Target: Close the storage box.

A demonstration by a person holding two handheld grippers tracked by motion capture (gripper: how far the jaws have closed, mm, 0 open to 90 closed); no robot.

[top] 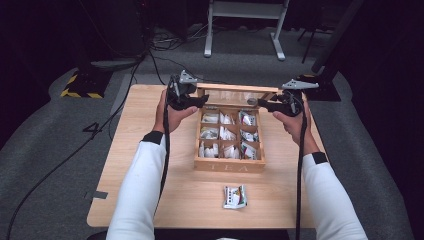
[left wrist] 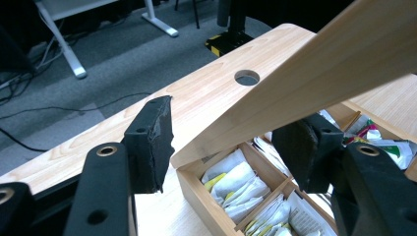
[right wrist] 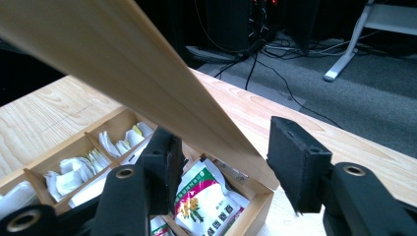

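Wooden lid (top: 235, 95) between jaws, tea box (top: 229, 165) open

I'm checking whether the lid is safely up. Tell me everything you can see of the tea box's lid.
The lid is a light wooden frame, apparently with a clear pane, hinged at the rear of the wooden tea box. It stands raised, tilted over the back compartments. The left tongs and right tongs each straddle one of its side edges with jaws apart, not pressing it.
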